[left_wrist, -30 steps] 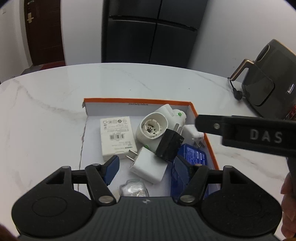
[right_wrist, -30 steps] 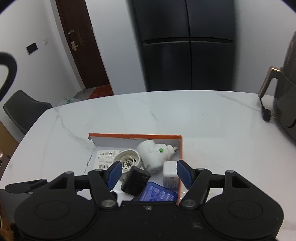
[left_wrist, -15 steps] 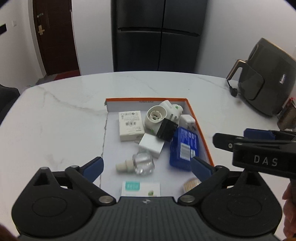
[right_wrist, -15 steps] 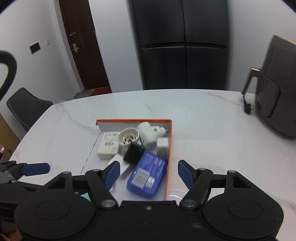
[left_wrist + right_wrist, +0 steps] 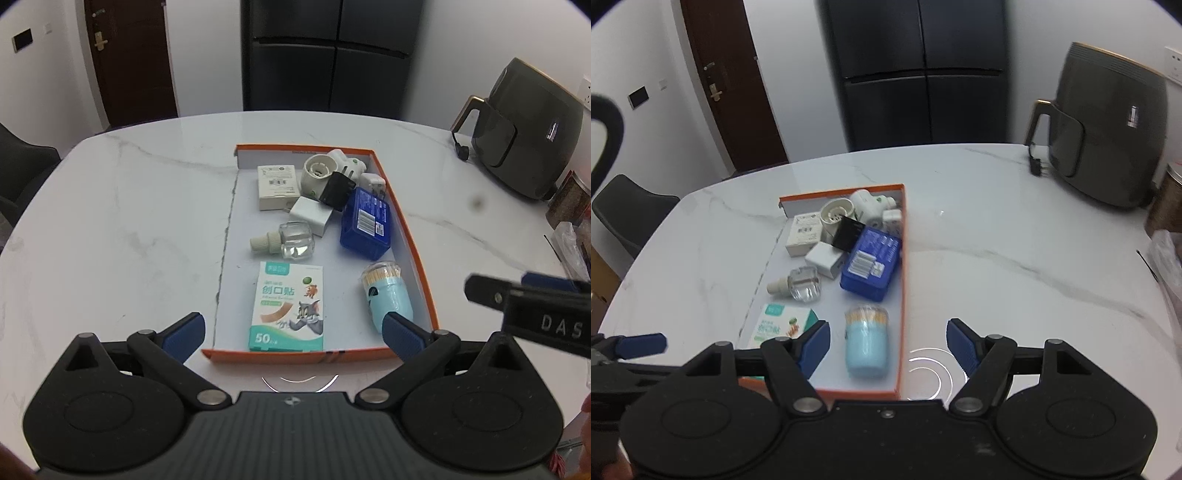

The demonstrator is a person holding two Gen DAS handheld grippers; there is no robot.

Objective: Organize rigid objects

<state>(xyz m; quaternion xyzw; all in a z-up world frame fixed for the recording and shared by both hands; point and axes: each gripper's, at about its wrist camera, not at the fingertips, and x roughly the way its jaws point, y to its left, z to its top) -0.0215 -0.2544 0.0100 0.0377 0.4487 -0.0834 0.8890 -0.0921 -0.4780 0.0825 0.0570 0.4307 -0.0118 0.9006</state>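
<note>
STATE: left gripper (image 5: 291,332) jaws fully spread, right gripper (image 5: 888,343) jaws wide, both empty | HANDLING: glass bottle (image 5: 291,240) ahead of left jaws, probably slippery, fragile; grip flat sides.

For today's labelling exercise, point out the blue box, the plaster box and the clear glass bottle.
blue box (image 5: 365,227), left wrist view, its lid.
plaster box (image 5: 288,306), left wrist view, printed front.
clear glass bottle (image 5: 297,240), left wrist view, glass body.

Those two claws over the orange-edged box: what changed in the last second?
Both pulled back from the orange-edged cardboard box. The left claw has just been opening wide, the right claw opening slightly; neither has anything between its jaws. The box's contents stayed put.
</note>
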